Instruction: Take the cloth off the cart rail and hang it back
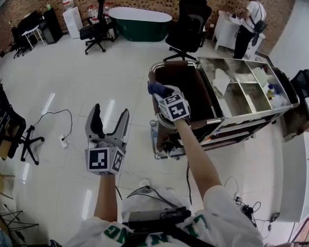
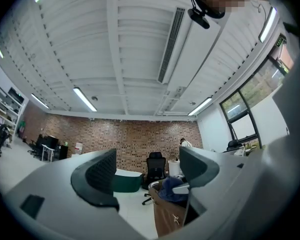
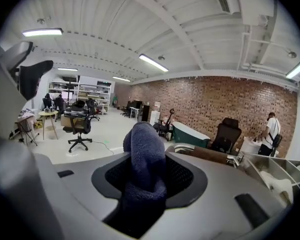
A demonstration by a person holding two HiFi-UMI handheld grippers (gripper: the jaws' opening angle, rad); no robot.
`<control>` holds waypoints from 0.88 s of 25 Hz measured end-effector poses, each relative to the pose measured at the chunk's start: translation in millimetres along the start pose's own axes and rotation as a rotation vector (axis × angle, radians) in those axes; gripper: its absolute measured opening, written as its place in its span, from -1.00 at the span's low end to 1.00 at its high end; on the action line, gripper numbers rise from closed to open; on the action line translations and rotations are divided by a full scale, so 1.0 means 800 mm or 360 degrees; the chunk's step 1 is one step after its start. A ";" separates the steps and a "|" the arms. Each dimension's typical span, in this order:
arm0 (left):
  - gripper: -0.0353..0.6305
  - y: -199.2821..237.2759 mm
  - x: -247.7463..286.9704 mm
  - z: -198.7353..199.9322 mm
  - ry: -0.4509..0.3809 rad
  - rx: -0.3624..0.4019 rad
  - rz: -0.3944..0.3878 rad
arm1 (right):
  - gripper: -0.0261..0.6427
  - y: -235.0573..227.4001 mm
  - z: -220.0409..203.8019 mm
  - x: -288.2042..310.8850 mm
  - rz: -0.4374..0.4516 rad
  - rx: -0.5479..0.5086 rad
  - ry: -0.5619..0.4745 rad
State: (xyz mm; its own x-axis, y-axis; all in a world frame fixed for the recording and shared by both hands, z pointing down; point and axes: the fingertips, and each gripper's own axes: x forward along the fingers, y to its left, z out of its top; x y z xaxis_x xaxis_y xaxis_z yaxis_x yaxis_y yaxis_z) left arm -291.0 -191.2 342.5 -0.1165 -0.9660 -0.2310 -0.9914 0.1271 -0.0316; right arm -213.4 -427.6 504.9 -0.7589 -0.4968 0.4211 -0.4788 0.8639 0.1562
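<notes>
A dark blue cloth (image 1: 155,89) sits bunched at the left end of the cart (image 1: 232,118), just by its chrome rail (image 1: 167,64). My right gripper (image 1: 159,92) reaches there and is shut on the cloth. In the right gripper view the cloth (image 3: 146,149) bulges up between the two pads, with the rail (image 3: 182,146) just beyond. My left gripper (image 1: 109,115) hangs over the floor left of the cart, open and holding nothing. Between its fingers in the left gripper view, the left gripper (image 2: 147,169) frames the distant cloth (image 2: 171,189) on the brown cart end (image 2: 167,216).
The cart's top has several open compartments (image 1: 247,91). A black office chair (image 1: 188,27) and a green tub (image 1: 140,22) stand behind it, and a person (image 1: 250,24) is at the back right. A cable (image 1: 56,120) lies on the floor at left, a white counter (image 1: 298,169) at right.
</notes>
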 end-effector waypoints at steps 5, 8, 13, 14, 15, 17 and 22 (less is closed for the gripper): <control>0.27 0.014 -0.001 -0.005 0.0010 0.0008 0.0033 | 0.00 0.012 -0.058 0.040 0.0094 -0.0018 0.0303; 0.27 0.022 0.000 -0.006 0.0011 0.0007 0.0043 | 0.26 0.014 -0.072 0.047 0.0122 -0.0033 0.0354; 0.27 0.024 0.005 -0.015 0.0030 -0.0001 0.0043 | 0.27 0.036 -0.071 0.047 0.0247 -0.0088 0.0389; 0.27 0.023 0.005 -0.017 0.0032 -0.0005 0.0039 | 0.27 0.039 -0.073 0.048 0.0260 -0.0116 0.0405; 0.27 0.023 0.006 -0.018 0.0033 -0.0008 0.0035 | 0.27 0.040 -0.076 0.050 0.0264 -0.0147 0.0424; 0.27 0.023 0.007 -0.019 0.0034 -0.0013 0.0030 | 0.35 0.044 -0.083 0.056 0.0276 -0.0225 0.0477; 0.27 0.020 0.008 -0.023 0.0046 -0.0017 0.0029 | 0.45 0.056 -0.077 0.055 0.0323 -0.0378 0.0558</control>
State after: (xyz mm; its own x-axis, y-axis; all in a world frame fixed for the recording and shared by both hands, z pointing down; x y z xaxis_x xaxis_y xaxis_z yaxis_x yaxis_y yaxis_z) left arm -308.9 -199.9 358.5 -0.1361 -0.9696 -0.2032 -0.9897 0.1424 -0.0170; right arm -241.1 -405.4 585.8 -0.6123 -0.2933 0.7342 -0.1909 0.9560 0.2227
